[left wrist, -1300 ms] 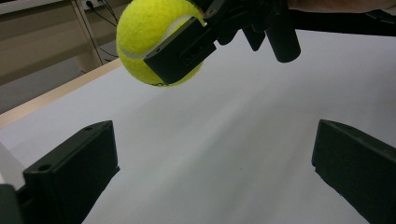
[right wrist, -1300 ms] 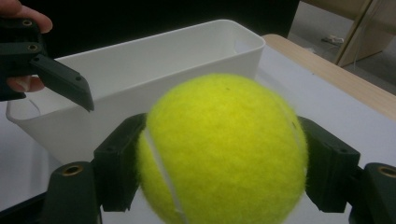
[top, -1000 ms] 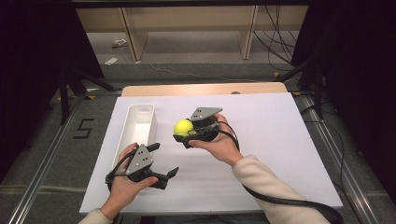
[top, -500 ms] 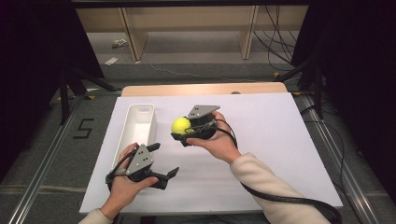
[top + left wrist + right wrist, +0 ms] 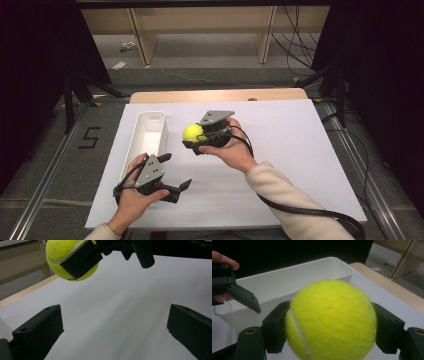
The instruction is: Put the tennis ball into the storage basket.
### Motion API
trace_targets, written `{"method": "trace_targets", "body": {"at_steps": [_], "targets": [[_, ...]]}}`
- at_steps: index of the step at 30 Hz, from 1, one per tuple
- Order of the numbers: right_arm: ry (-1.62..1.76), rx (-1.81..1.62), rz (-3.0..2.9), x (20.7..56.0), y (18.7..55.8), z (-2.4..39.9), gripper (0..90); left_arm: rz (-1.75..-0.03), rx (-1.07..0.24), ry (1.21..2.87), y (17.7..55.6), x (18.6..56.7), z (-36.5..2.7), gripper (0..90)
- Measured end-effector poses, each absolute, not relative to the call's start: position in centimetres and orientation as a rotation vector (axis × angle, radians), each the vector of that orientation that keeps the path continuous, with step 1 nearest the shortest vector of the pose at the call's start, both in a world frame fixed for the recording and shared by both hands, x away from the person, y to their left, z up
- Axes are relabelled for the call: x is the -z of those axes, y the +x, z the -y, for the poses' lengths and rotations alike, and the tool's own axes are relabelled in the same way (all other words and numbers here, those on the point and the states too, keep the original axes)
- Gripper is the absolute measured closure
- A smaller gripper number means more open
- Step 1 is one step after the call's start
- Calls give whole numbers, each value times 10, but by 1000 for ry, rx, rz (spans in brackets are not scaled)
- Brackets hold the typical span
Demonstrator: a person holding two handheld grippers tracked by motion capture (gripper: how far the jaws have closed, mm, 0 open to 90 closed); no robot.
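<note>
Two hand-held black grippers, cream sleeves

The left gripper (image 5: 172, 175) and right gripper (image 5: 192, 140) are each showing blocky black jaws with small round screw holes and wearing a grey three-cornered plate dotted with dark holes on top. A thick black cable (image 5: 300, 210) is trailing from the right one. Both arms are wearing cream sleeves (image 5: 295, 205).

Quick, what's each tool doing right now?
Left tool: open, holding nothing, low over the white sheet.
Right tool: shut on the tennis ball, held beside the white bin.
</note>
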State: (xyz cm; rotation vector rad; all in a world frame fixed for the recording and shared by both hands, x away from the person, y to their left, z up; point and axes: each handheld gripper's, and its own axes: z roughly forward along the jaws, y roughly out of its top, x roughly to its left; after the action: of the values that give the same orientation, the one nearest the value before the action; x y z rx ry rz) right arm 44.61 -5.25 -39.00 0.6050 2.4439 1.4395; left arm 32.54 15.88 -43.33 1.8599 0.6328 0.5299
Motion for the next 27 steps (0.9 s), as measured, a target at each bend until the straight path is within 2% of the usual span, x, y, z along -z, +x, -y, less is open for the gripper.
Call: {"method": "trace_targets", "body": {"at_steps": [27], "targets": [[580, -1437, -2453, 385, 449, 42, 261, -632, -531, 1862, 325, 433, -159, 0]]}}
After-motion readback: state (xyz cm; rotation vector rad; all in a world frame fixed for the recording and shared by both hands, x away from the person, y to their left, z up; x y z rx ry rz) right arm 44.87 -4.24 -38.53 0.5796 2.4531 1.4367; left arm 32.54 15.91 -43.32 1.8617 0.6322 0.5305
